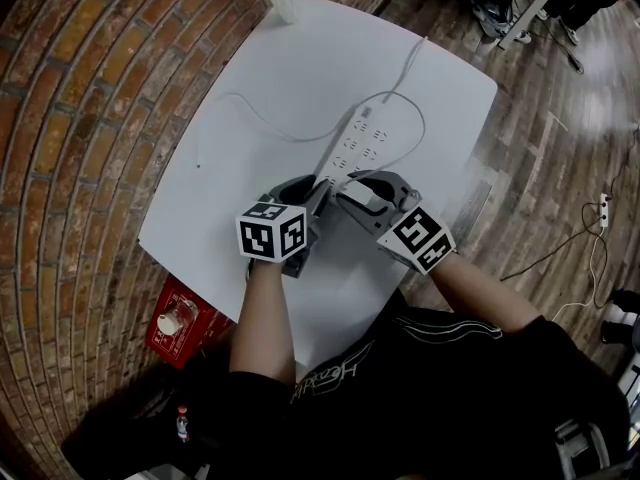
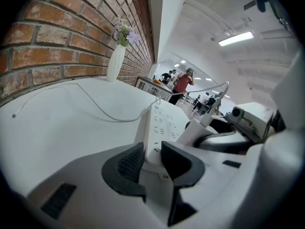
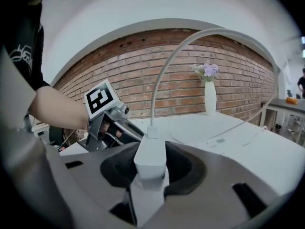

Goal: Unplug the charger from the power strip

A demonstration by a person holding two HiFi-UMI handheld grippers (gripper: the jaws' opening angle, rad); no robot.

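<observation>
The strip [image 1: 362, 140] lies mid-table [image 1: 260, 58], running from the centre toward 1 o'clock. Its own lead [image 1: 408, 63] leaves the table edge at 1 o'clock. The left gripper [image 2: 151, 159] has its jaws clamped on the strip's near end, one pad on each long side. This looks like a brace, so the strip stays down and does not lift or slide when the plug is pulled.

The right gripper [image 3: 151, 162] comes in from 4 o'clock, its jaws closed on the charger [image 3: 150, 152], a small white block at that same near end. Gripping the body rather than the cable [image 3: 164, 75] puts the pull on the plug, not on the thin wire, which arcs up free above the jaws. The two grippers sit close together, so the hold and the pull would act at nearly one spot. Whether the pins are seated or part-way out I cannot tell.

A vase [image 3: 210, 98] with flowers stands clear at the table's 12 o'clock edge. A red box [image 1: 185, 320] with a dial sits on the floor at 7 o'clock.

For writing, each gripper cube [image 1: 272, 232] bears black-and-white square markers, not letters. The shirt [image 1: 340, 373] has pale script too distorted to read. The strip carries a small label in the right gripper view, too small to read. No brand shows.
</observation>
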